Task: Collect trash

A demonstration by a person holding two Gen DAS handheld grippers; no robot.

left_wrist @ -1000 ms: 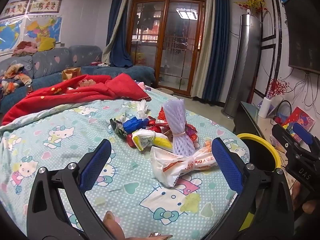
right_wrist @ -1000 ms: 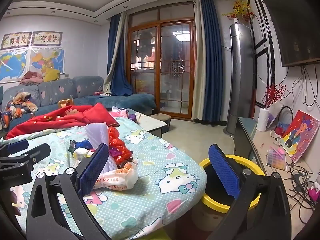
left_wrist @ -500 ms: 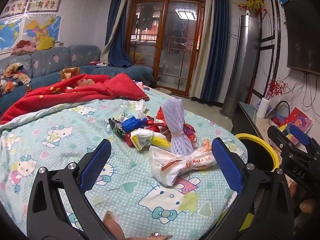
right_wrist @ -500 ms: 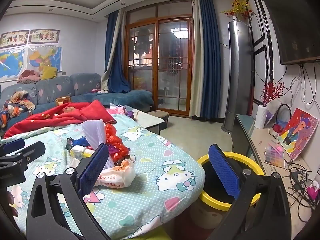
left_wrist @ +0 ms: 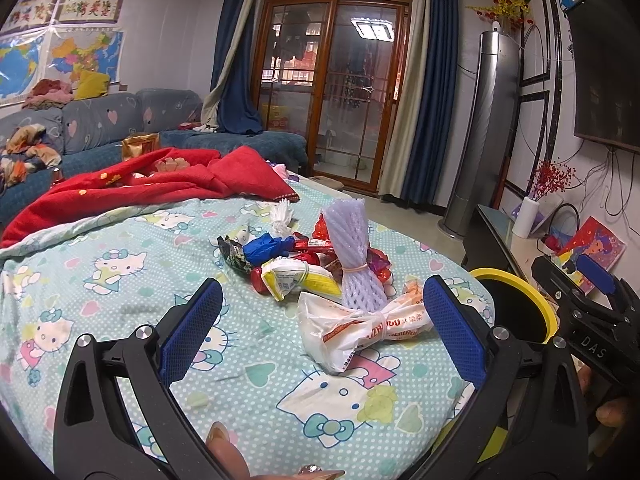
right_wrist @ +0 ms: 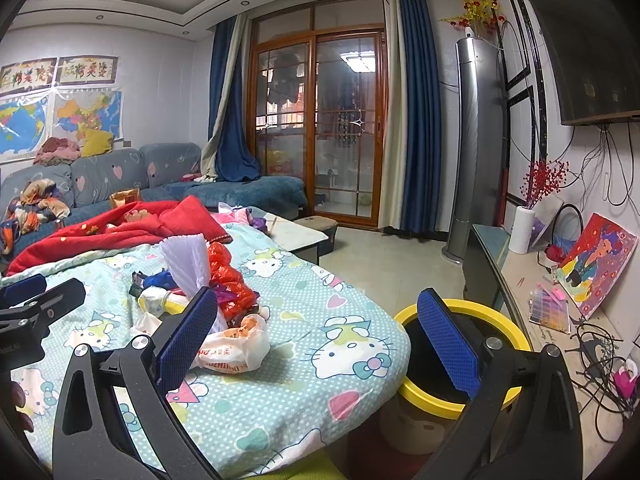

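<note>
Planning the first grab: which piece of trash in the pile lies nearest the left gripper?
The white tied plastic bag with orange print, lying at the pile's near edge between the open left gripper's fingers; the other wrappers sit farther back.

bed (left_wrist: 120, 280) in hello kitty sheet; on it a red blanket (left_wrist: 168, 184), trash pile (left_wrist: 304, 260) mid-bed, tied white bag (left_wrist: 360, 324) nearest the edge.

A heap of wrappers (left_wrist: 304, 256) lies on the bed (left_wrist: 120, 280), with a tied bag (left_wrist: 360, 328) nearest its edge. The bin (right_wrist: 500, 320) stands on the floor just beside the bed's right side.
</note>
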